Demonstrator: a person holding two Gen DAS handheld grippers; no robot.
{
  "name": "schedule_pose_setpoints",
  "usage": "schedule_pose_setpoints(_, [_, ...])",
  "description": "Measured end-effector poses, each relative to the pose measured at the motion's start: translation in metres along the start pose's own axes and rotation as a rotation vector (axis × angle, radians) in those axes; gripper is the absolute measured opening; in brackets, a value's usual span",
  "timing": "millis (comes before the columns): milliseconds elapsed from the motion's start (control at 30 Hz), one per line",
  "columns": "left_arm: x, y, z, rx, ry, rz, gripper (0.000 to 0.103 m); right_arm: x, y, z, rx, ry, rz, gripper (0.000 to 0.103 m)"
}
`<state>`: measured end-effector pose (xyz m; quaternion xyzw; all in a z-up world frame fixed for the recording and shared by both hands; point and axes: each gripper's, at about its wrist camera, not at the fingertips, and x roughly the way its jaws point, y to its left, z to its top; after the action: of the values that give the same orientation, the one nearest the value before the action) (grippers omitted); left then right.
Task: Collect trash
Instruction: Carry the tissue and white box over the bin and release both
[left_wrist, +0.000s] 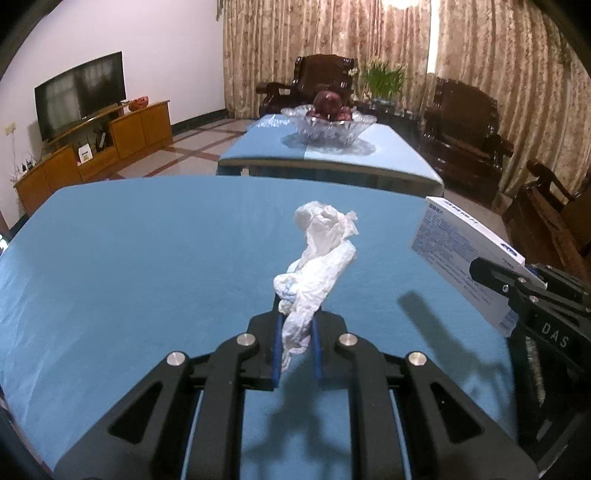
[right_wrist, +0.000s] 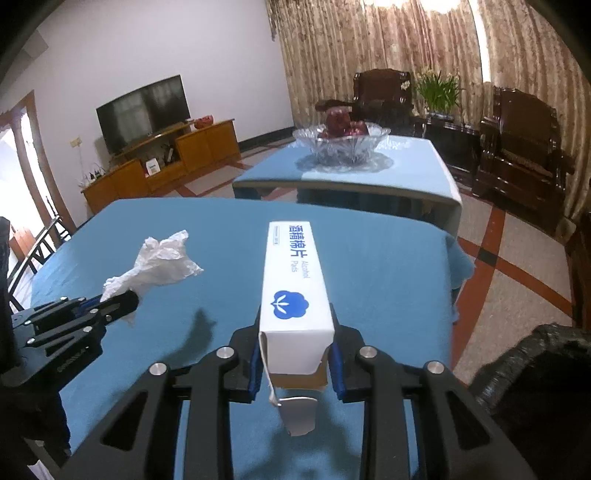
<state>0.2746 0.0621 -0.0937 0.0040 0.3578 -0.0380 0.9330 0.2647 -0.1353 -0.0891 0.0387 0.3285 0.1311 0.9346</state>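
- Pinching crumpled tissue in left gripper, lifted clear of blue tabletop.
- Clamping alcohol-pad box in right gripper, likewise raised.
- Both pickups done; dropping into black bag probably left.

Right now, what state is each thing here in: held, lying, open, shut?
Crumpled tissue: pinched in the shut left gripper, clear of the tablecloth.
Alcohol pads box: clamped in the right gripper, end flap hanging open.
Glass fruit bowl: upright, holding red fruit.
Television: off.
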Motion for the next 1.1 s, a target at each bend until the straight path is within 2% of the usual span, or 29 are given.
schedule_pose_setpoints(567, [-0.087, -0.043, -0.007, 0.043, -0.084, -0.067, 0.011, -0.108, -0.007, -0.009, -0.014, -0.098, -0.04, 0.029])
schedule_pose_setpoints(1100, [-0.123, -0.095, -0.024, 0.108, -0.101, -0.147, 0.011, -0.173, -0.031, -0.03, 0.013, -0.14, -0.109, 0.029])
